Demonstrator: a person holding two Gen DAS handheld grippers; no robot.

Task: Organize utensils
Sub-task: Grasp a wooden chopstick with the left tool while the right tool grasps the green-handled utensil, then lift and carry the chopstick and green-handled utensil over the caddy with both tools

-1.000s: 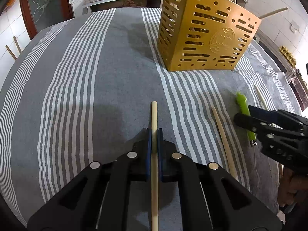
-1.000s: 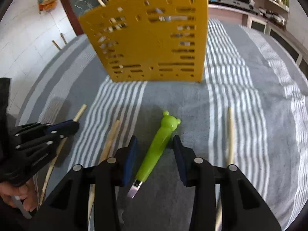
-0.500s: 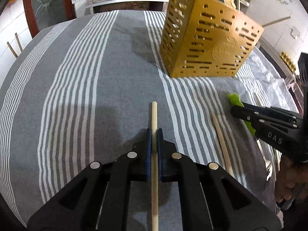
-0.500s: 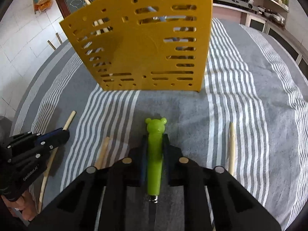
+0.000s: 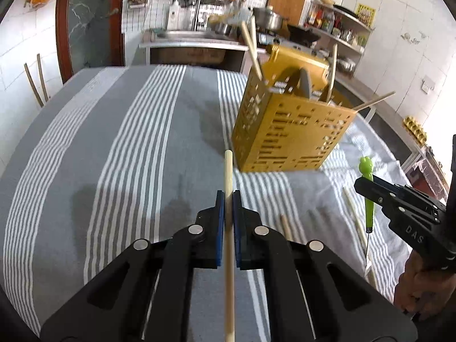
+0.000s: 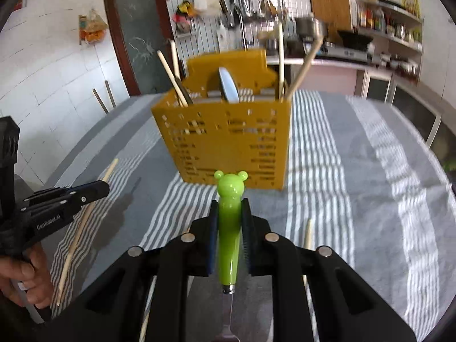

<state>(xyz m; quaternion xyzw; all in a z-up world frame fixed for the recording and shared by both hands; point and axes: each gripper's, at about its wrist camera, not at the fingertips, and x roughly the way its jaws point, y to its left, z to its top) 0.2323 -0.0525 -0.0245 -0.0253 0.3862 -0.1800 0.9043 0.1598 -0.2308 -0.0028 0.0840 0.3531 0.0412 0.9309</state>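
Striped tablecloth (image 5: 136, 154), left gripper (image 5: 228, 213) jaws clamping chopstick (image 5: 228, 176), right gripper (image 6: 229, 222) jaws clamping green-handled utensil (image 6: 229, 228), head hidden

Wooden chopstick (image 5: 228, 171) and green bear-handled utensil (image 6: 229, 216) lifted (both clamped); yellow holder (image 6: 228, 131) upright.
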